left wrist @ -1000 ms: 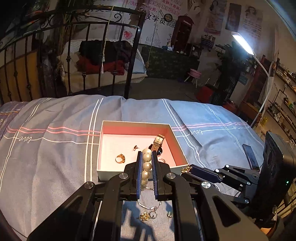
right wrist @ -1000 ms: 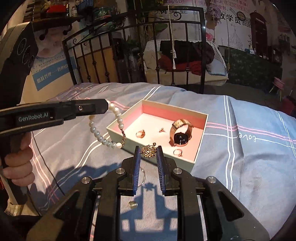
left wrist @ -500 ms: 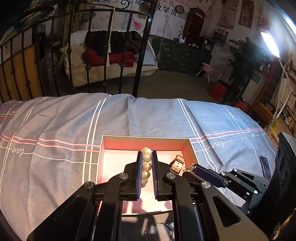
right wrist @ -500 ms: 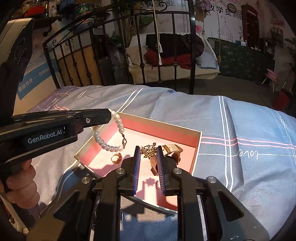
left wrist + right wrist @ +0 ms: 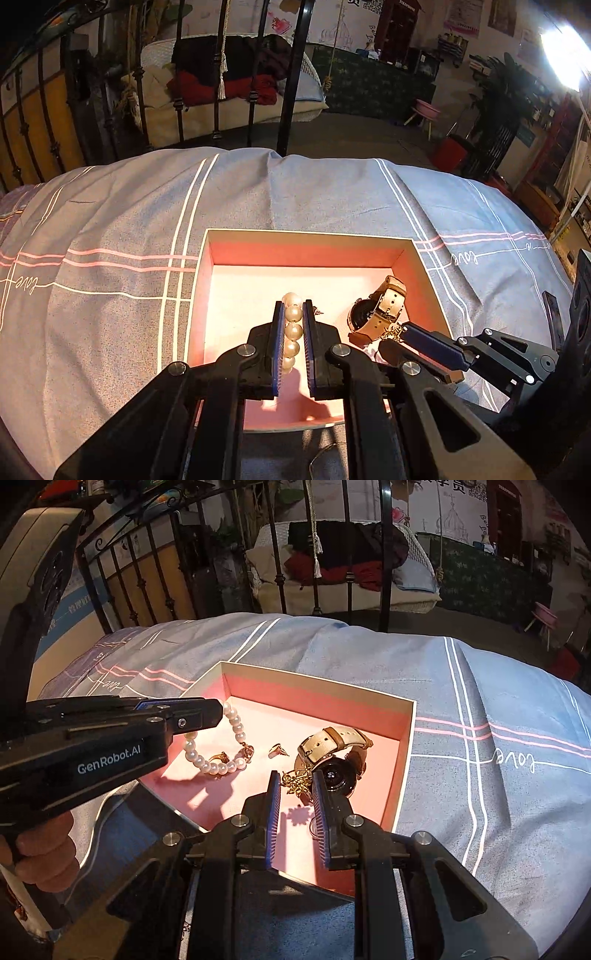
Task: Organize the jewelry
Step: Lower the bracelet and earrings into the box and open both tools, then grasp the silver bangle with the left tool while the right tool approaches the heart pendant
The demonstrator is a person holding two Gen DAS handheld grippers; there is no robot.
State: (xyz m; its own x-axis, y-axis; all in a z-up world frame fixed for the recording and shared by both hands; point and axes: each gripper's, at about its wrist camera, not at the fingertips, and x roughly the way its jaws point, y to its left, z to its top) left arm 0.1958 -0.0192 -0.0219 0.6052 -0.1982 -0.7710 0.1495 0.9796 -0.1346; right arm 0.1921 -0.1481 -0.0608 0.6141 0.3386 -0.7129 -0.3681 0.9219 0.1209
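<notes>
Over the pink-lined box (image 5: 404,716) on the bed (image 5: 110,314), the left gripper (image 5: 293,314) jaws clamp the pearl bracelet (image 5: 207,763), whose loop hangs to the box floor, while the right gripper (image 5: 297,775) jaws pinch a gold chain (image 5: 297,781) just beside the watch (image 5: 336,753).

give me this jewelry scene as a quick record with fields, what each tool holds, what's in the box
surface: grey striped bedsheet
box: open, pink inside, on the sheet
left tool: shut on pearl bracelet, loop hanging down into the box
right tool: over the box, gold chain between its fingers; grip unclear
watch: in the box, tan strap, dark face
gold ring: on the box floor by the pearls
small earring: box floor, between the pearls and watch
</notes>
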